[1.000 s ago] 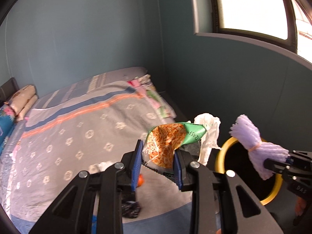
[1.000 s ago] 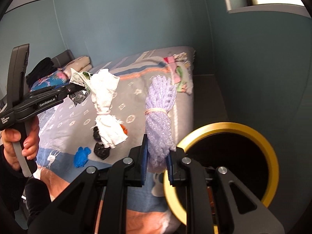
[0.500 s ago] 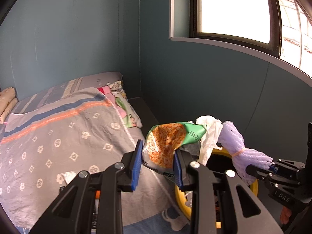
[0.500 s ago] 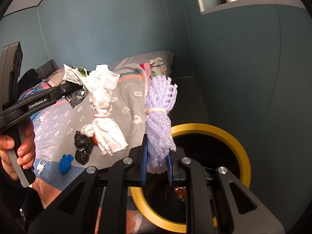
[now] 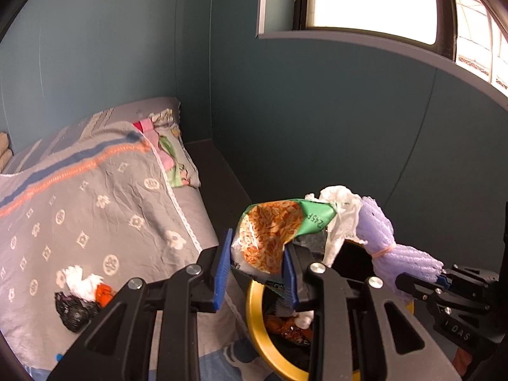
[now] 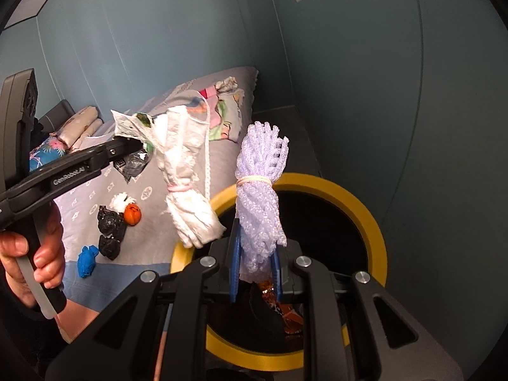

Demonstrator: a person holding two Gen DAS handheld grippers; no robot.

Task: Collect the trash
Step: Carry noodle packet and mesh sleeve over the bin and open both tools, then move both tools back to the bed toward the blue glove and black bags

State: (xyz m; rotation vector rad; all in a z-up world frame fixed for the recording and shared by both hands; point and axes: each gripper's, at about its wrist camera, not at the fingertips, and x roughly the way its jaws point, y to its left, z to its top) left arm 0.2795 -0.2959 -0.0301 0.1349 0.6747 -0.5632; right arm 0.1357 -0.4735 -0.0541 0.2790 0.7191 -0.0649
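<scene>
Both grippers hold trash above the yellow-rimmed bin point(image 6: 377, 231): left gripper point(image 5: 256, 262) clamps a snack wrapper point(image 5: 270, 231), right gripper point(image 6: 255, 270) pinches purple foam netting point(image 6: 258, 209).

The snack wrapper point(image 5: 273, 238) at the lower middle of the left wrist view looks like thin glossy plastic film, crinkled. Beside it the white bundle point(image 6: 187, 187) seems soft crumpled paper or thin cloth, matt. The purple bundle point(image 6: 260, 209) is foam netting, rough and slightly shiny. The bin point(image 6: 374, 222) has a smooth yellow plastic rim with a dull sheen. The bed cover point(image 5: 95, 197) at the left is matt woven cloth, wrinkled. Both gripper bodies are matt black plastic with metal screw heads; the pads point(image 5: 222, 266) are blue plastic. The black lumps point(image 6: 109, 228) look like glossy crumpled plastic.
</scene>
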